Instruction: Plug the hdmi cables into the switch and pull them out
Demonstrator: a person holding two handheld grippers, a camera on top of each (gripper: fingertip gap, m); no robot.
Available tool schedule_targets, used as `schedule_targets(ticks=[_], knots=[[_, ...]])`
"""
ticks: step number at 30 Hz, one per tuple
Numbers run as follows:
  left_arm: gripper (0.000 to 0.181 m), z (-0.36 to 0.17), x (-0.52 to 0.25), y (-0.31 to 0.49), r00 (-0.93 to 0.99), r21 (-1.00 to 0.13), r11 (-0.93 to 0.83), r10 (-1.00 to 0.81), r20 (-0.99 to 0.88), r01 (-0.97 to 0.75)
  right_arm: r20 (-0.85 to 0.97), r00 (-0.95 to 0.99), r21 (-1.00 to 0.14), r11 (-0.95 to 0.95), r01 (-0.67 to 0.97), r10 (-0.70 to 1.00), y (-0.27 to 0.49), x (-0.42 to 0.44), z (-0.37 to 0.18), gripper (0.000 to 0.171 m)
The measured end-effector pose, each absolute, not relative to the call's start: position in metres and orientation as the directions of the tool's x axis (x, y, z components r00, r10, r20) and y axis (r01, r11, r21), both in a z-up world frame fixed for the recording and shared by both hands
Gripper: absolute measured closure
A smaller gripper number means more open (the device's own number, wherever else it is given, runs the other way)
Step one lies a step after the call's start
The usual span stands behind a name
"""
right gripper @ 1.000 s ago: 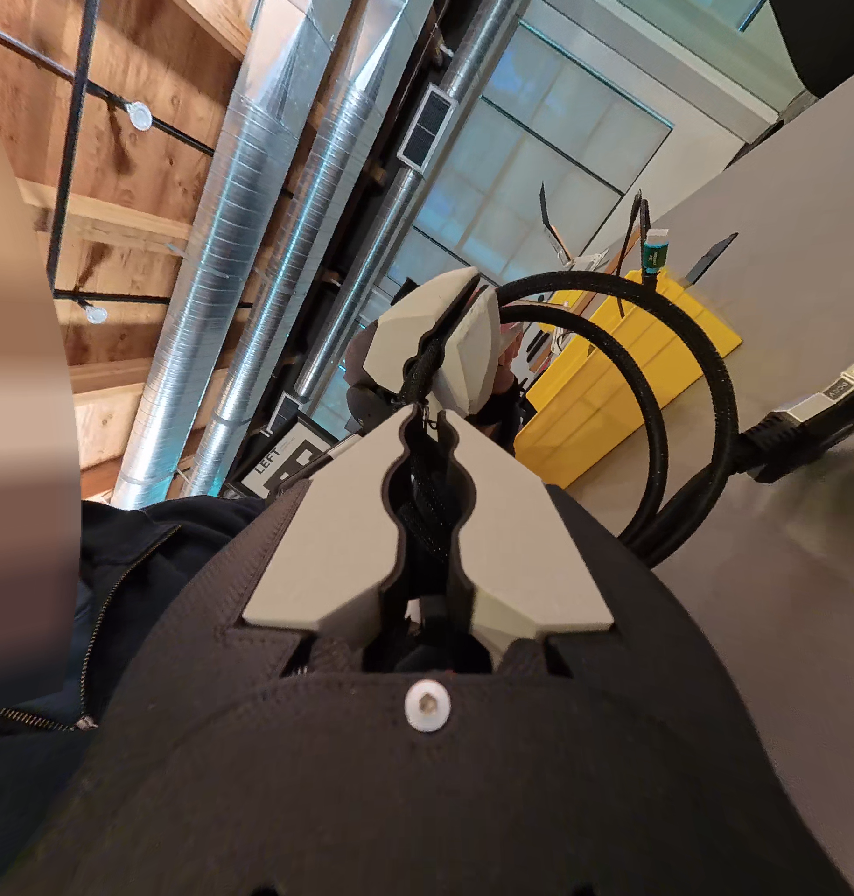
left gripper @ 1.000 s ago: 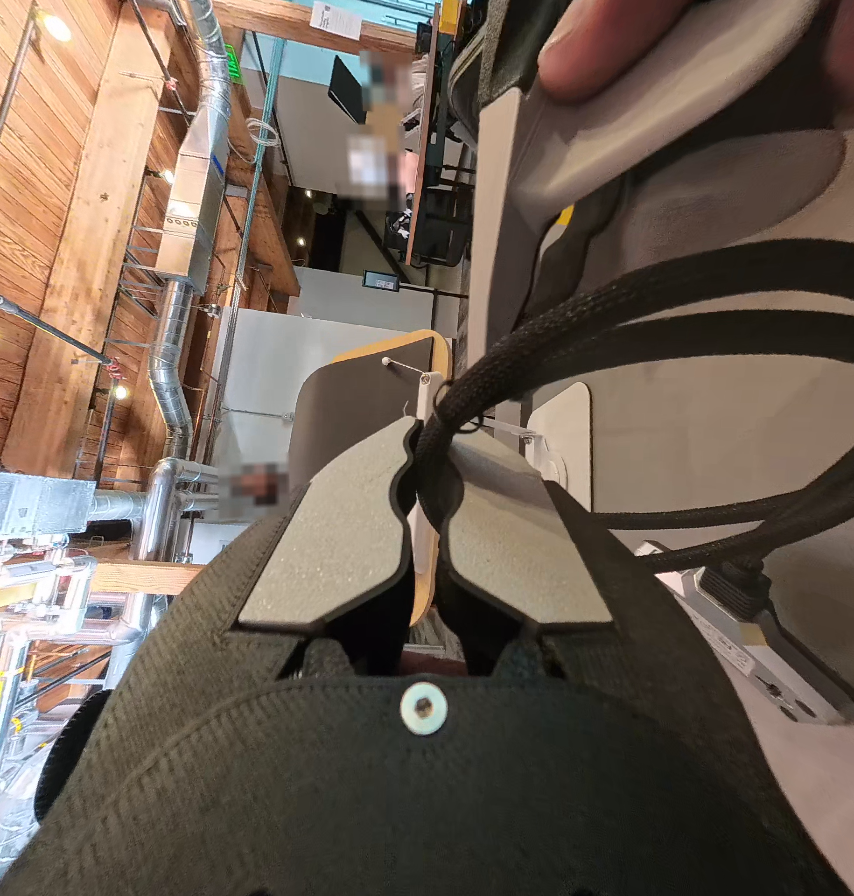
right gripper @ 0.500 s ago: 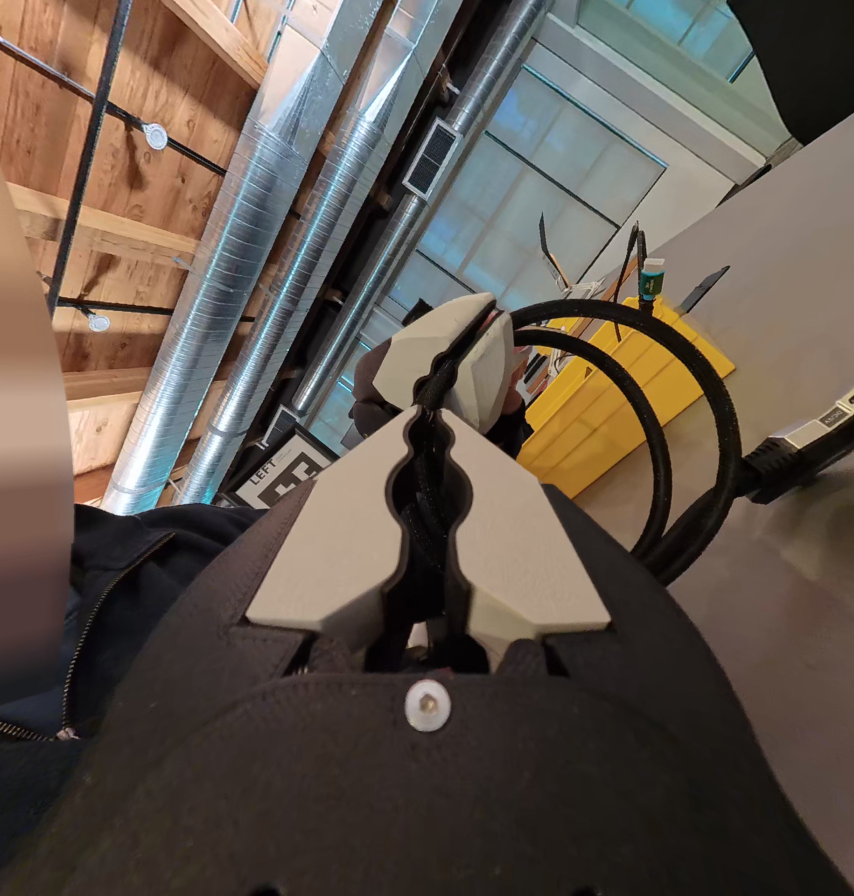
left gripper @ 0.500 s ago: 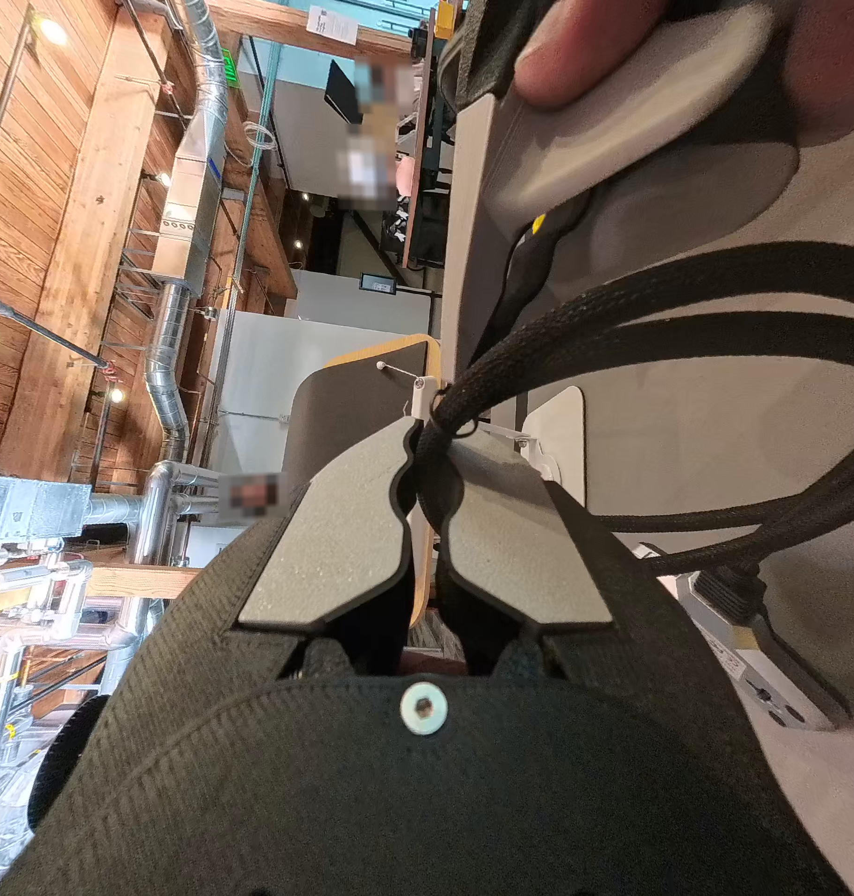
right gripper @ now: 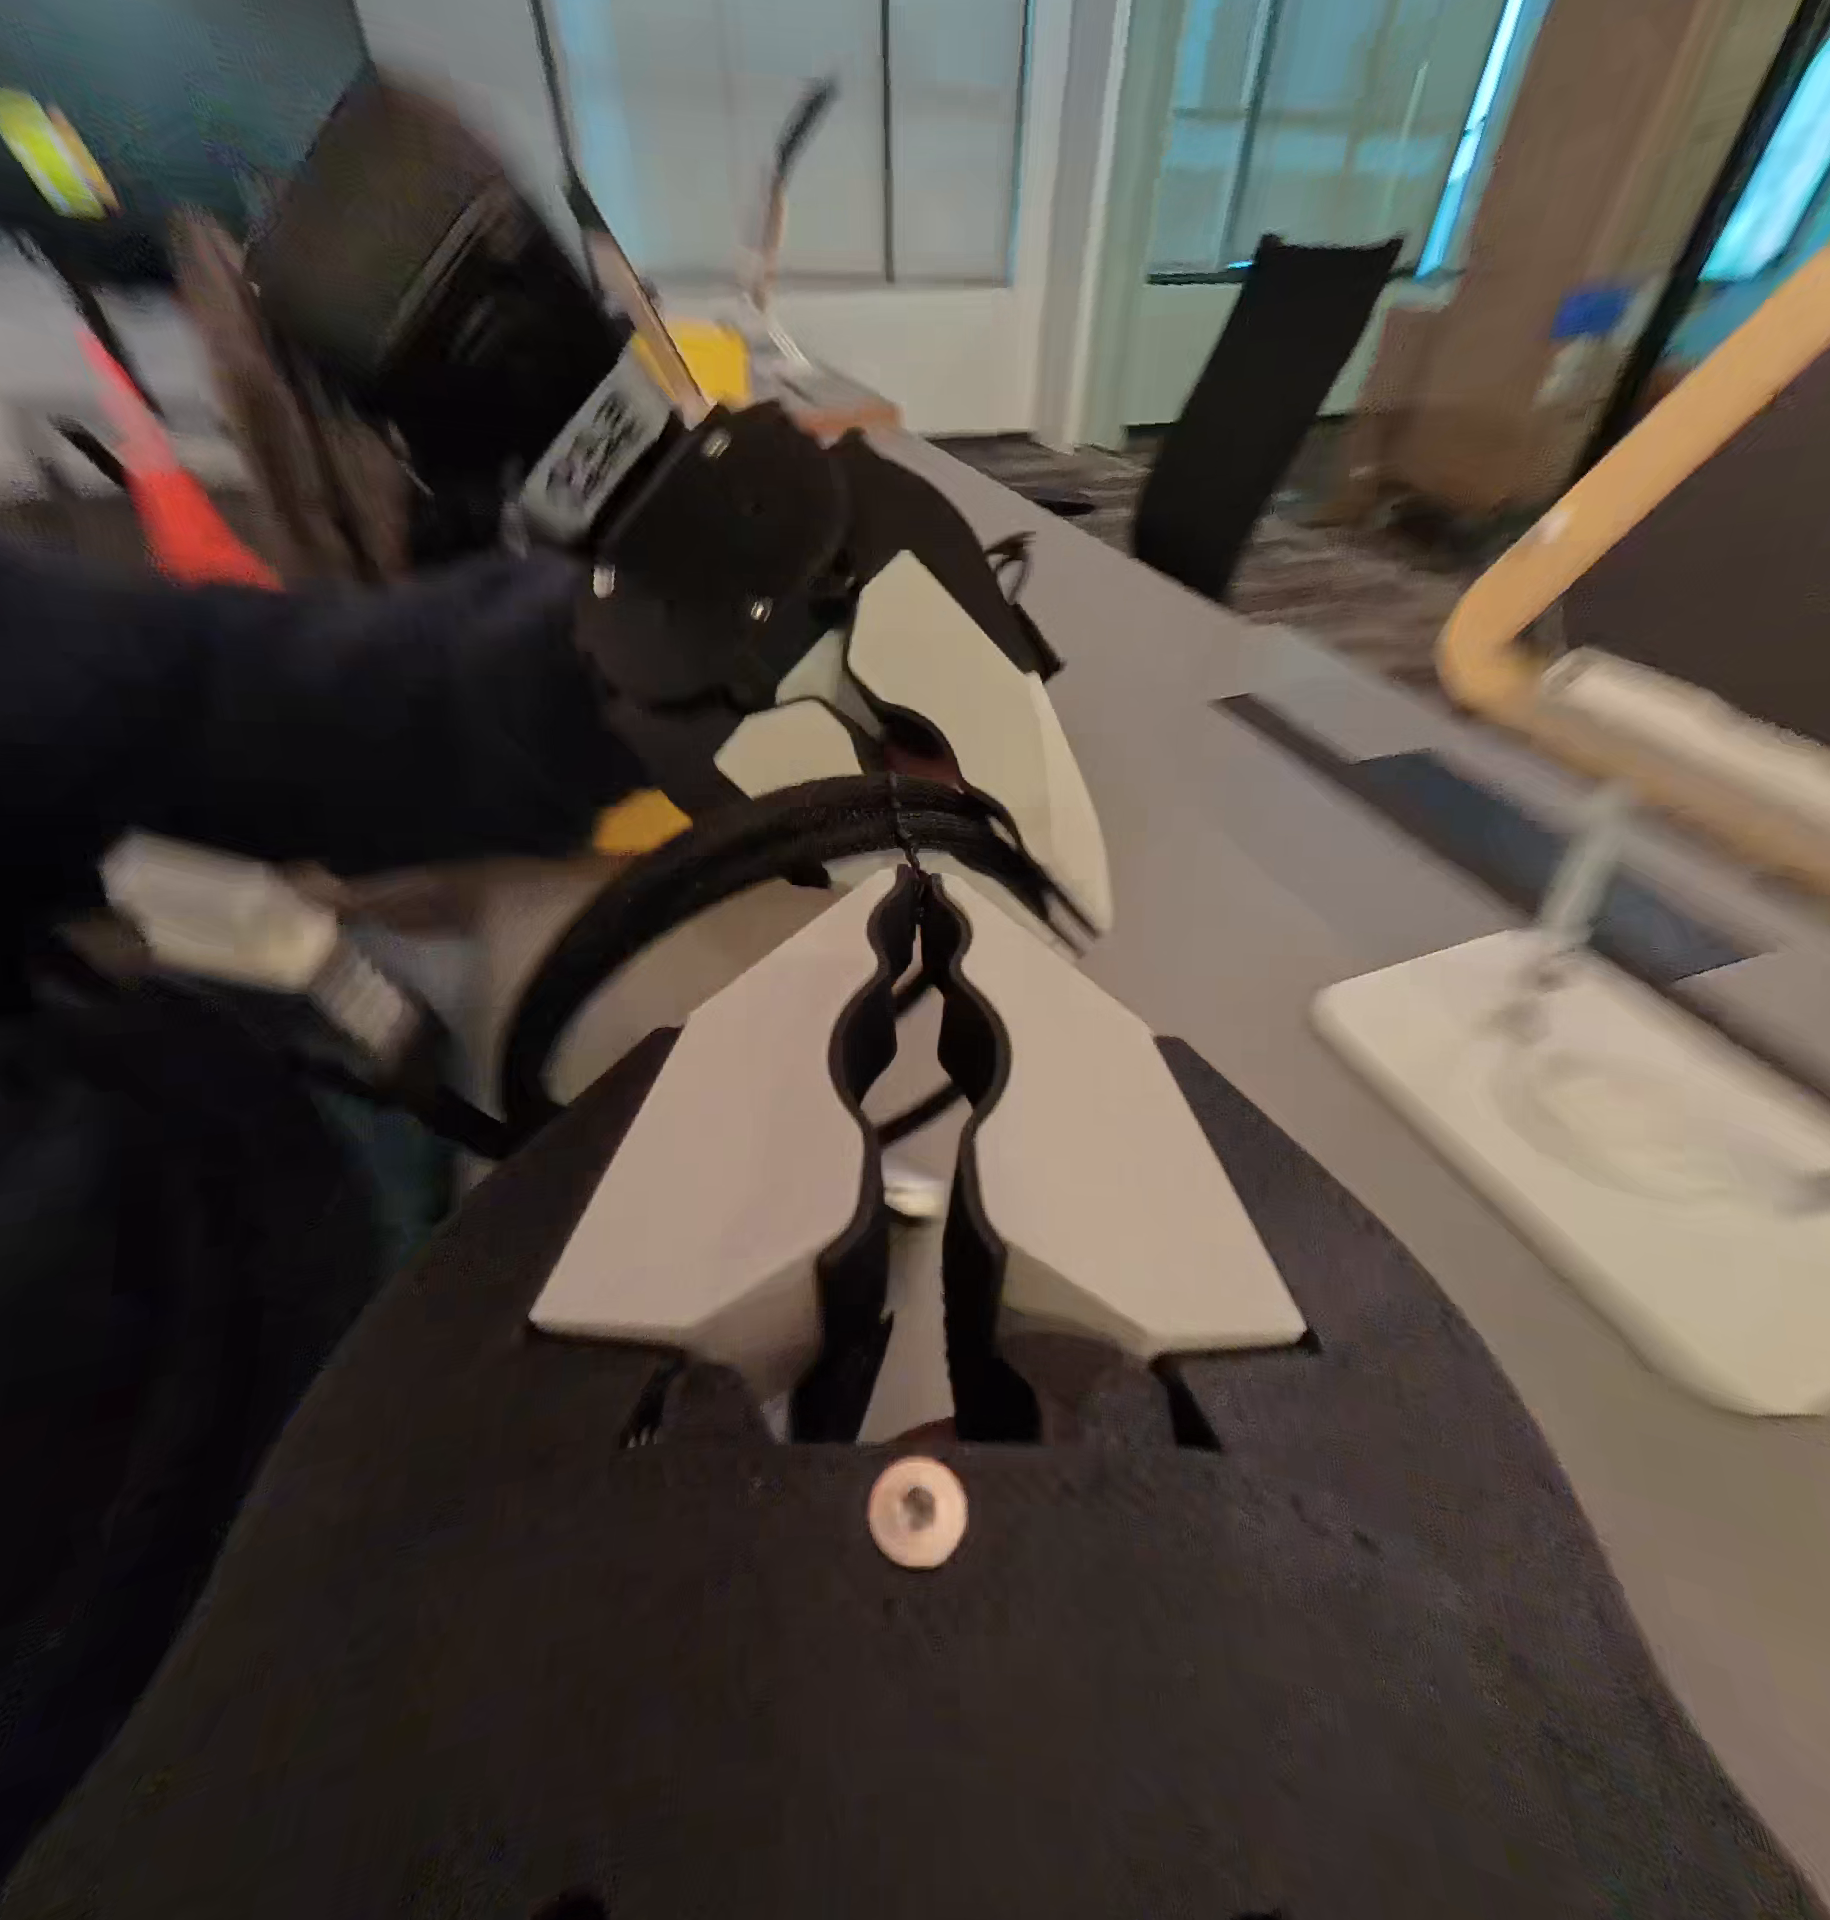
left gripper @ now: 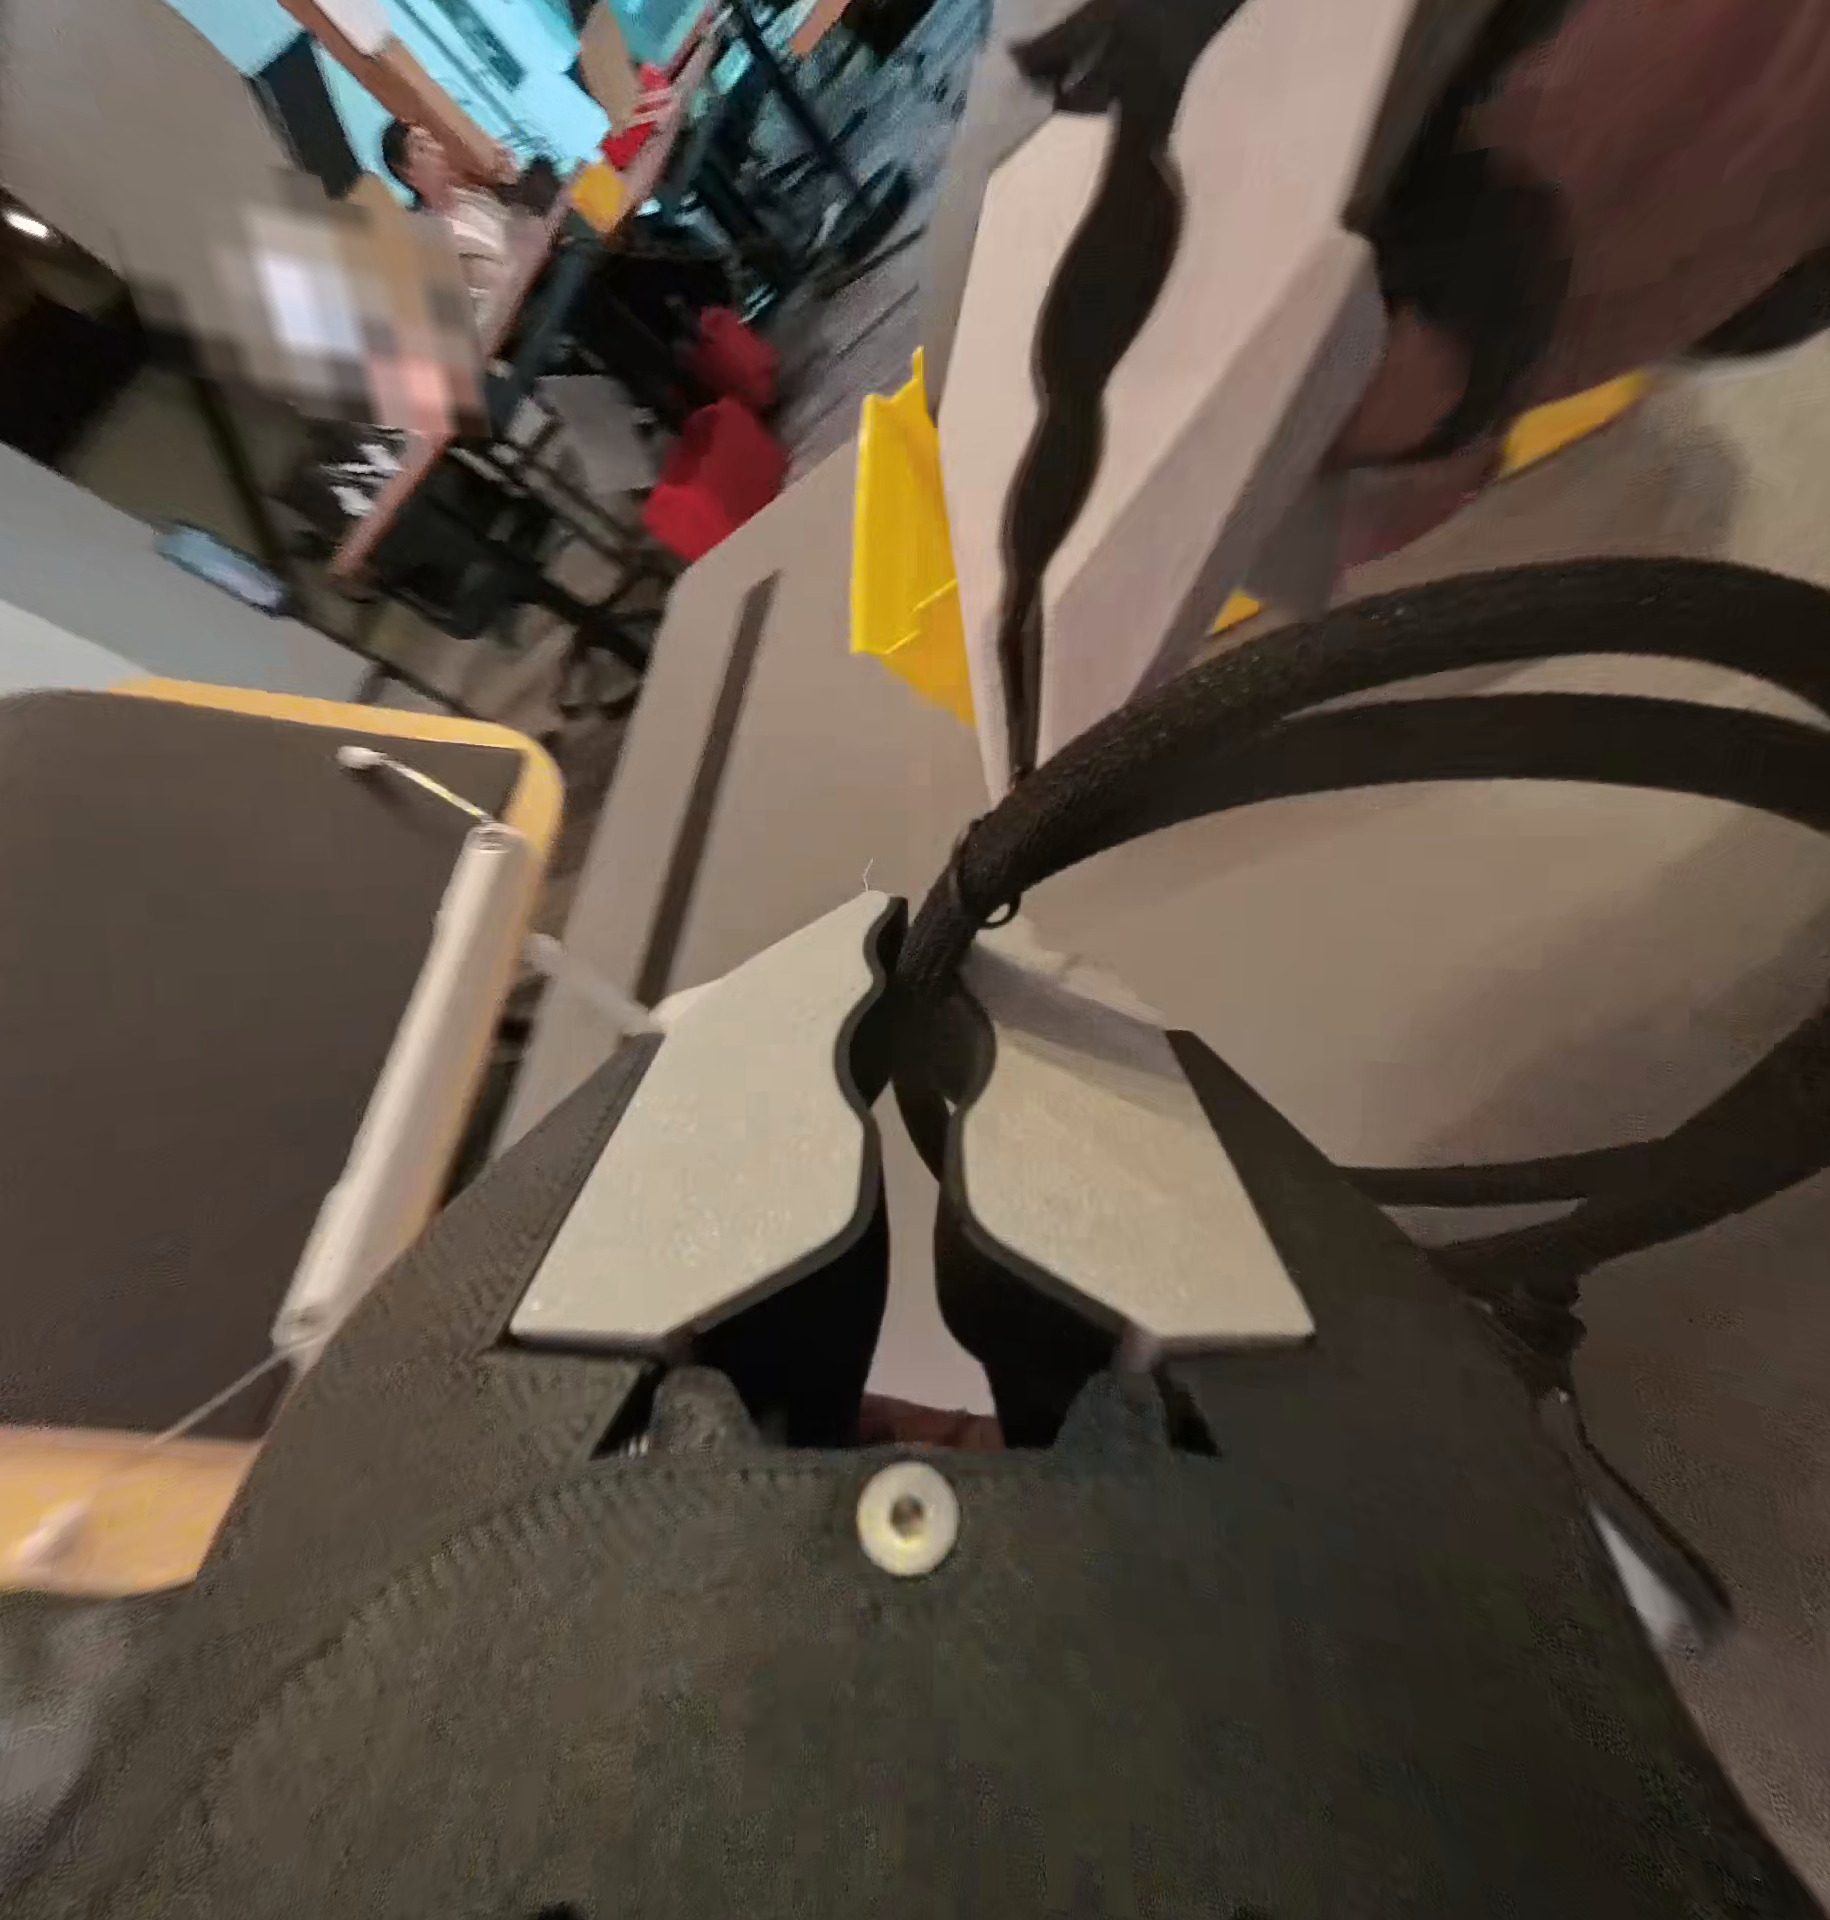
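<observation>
Cables: black braided hdmi cables (left gripper: 1358, 665), coiled and tied. I hold my left gripper (left gripper: 916, 940) clamped on the coil at the tie; my right gripper (right gripper: 916, 894) nips the same tie, I judge to steady the bundle. Switch (right gripper: 256, 951) hangs left of the coil. Grey surface (right gripper: 1254, 790) below; blurred office room beyond.

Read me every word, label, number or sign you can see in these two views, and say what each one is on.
Tag above the dark sleeve: black-and-white print, too blurred to read.
Dark label on the silver switch by the cables: too blurred to read.
Blue sign in the background: too blurred to read.
Left wrist view: no writing shows.
</observation>
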State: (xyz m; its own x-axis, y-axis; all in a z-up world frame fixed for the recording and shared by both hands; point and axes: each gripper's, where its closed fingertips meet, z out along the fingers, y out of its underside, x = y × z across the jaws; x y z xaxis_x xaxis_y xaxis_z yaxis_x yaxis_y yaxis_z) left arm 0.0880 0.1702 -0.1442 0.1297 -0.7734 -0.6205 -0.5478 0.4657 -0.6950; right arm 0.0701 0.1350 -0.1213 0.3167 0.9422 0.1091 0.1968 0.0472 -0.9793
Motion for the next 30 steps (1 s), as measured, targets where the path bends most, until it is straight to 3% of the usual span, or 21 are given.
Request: schedule_targets(ticks=[2, 5, 6, 9, 11, 13, 14, 16, 18, 20, 22, 23, 30], knots=[[0.178, -0.148, 0.089, 0.165, 0.067, -0.793, 0.346, -0.898, -0.435, -0.501, 0.453, 0.326, -0.862, 0.314, 0.398, 0.83, 0.141, 0.069, -0.118, 0.171], [0.178, -0.148, 0.09, 0.158, -0.034, -0.881, 0.201, -0.978, -0.206, -0.429, 0.866, 0.163, -0.447, 0.587, 0.675, 0.473, 0.149, 0.067, -0.112, 0.171], [0.178, -0.147, 0.09, 0.159, -0.05, -0.9, 0.172, -0.985, -0.166, -0.399, 0.916, 0.11, -0.345, 0.617, 0.707, 0.386, 0.15, 0.065, -0.11, 0.171], [0.177, -0.143, 0.091, 0.158, -0.095, -0.932, 0.097, -0.993, -0.068, -0.35, 0.962, 0.04, -0.213, 0.654, 0.726, 0.269, 0.154, 0.063, -0.109, 0.171], [0.178, -0.147, 0.092, 0.161, -0.077, -0.927, 0.113, -0.993, -0.091, -0.357, 0.94, 0.058, -0.279, 0.661, 0.696, 0.336, 0.153, 0.063, -0.114, 0.171], [0.178, -0.148, 0.092, 0.164, -0.038, -0.904, 0.198, -0.979, -0.199, -0.38, 0.832, 0.166, -0.5, 0.585, 0.639, 0.53, 0.154, 0.068, -0.117, 0.169], [0.178, -0.146, 0.092, 0.166, -0.015, -0.89, 0.241, -0.967, -0.255, -0.387, 0.731, 0.23, -0.63, 0.506, 0.589, 0.642, 0.155, 0.07, -0.118, 0.159], [0.178, -0.141, 0.089, 0.171, 0.042, -0.861, 0.315, -0.932, -0.36, -0.4, 0.446, 0.308, -0.859, 0.304, 0.413, 0.84, 0.15, 0.072, -0.119, 0.155], [0.178, -0.135, 0.086, 0.174, 0.08, -0.836, 0.366, -0.898, -0.433, -0.409, 0.132, 0.309, -0.977, 0.072, 0.2, 0.942, 0.145, 0.074, -0.115, 0.15], [0.178, -0.136, 0.084, 0.177, 0.098, -0.792, 0.41, -0.86, -0.501, -0.453, -0.119, 0.232, -0.992, -0.127, 0.018, 0.965, 0.141, 0.079, -0.113, 0.139], [0.178, -0.134, 0.083, 0.176, 0.111, -0.781, 0.427, -0.844, -0.526, -0.456, -0.238, 0.15, -0.967, -0.22, -0.129, 0.96, 0.137, 0.087, -0.107, 0.159], [0.178, -0.133, 0.082, 0.175, 0.119, -0.779, 0.431, -0.838, -0.533, -0.455, -0.254, 0.123, -0.957, -0.232, -0.172, 0.959, 0.135, 0.091, -0.105, 0.171], [0.178, -0.134, 0.076, 0.173, 0.164, -0.766, 0.442, -0.808, -0.566, -0.467, -0.185, 0.159, -0.955, -0.139, -0.263, 0.97, 0.138, 0.109, -0.097, 0.171]])
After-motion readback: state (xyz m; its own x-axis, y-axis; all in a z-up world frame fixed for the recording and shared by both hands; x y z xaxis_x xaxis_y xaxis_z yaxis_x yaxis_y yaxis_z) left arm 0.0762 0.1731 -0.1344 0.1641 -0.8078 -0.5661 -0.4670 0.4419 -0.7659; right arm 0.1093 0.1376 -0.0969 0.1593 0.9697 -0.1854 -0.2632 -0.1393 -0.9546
